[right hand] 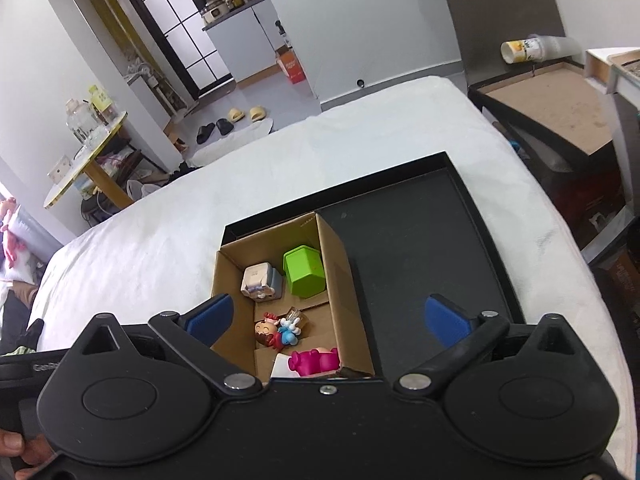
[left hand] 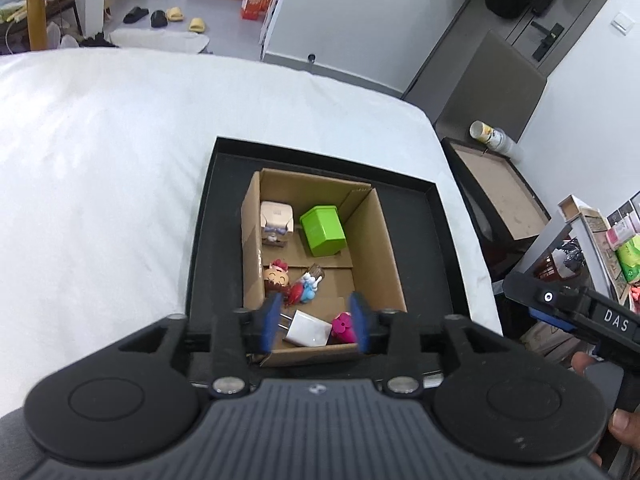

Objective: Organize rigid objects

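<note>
Both grippers are hovering spread and empty over the cardboard box (left hand: 376, 248) in the black tray (right hand: 420, 248). The left gripper (left hand: 314, 326) is framing the white charger (left hand: 308, 330); the right gripper (right hand: 336, 320) is hanging wider. Sorting looks nearly finished, and any next grasp needs a lower reach.

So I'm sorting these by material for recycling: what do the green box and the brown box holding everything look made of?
The green box looks like painted metal or hard plastic: smooth, faintly glossy faces with crisp edges; I can't tell which. The brown box looks like corrugated cardboard: matte brown walls, folded flaps on its floor, raw cut edges.
</note>
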A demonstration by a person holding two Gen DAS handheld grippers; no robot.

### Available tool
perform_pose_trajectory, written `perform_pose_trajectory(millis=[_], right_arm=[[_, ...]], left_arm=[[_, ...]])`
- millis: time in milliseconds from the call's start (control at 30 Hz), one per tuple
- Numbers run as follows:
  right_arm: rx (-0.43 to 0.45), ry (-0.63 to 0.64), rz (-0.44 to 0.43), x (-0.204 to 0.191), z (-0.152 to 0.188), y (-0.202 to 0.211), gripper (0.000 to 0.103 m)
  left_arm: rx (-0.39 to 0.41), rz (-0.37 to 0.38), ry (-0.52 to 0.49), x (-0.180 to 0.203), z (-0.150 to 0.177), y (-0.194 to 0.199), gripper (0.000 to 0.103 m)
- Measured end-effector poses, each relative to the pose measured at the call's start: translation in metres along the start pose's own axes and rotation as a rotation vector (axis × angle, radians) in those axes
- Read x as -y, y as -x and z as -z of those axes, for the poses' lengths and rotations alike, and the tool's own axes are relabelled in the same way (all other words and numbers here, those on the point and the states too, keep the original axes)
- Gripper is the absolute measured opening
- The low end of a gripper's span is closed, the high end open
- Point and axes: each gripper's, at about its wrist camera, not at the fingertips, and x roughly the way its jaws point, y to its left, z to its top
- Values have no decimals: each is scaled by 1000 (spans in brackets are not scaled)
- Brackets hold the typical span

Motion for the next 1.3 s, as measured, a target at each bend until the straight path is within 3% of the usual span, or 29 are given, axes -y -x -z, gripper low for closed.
perform_pose_trajectory(millis=[300,500,800,1033,1300], right_arm=[[47,-10,40,-7,5,32,103],[97,-10,70,-14,10,56,103],[103,21,119,-22,26,74,103],[133,58,112,-30,37,96,103],[157,110,132,-36,50,117,103]], left_arm=[[93,33,-42,10,0,43,82],[126,16,-101,14,9,71,91],[165,-46,-155,12,33,105,102],[193,-58,-199,13,51,126,103],[208,6,-208,19,69,149,103]])
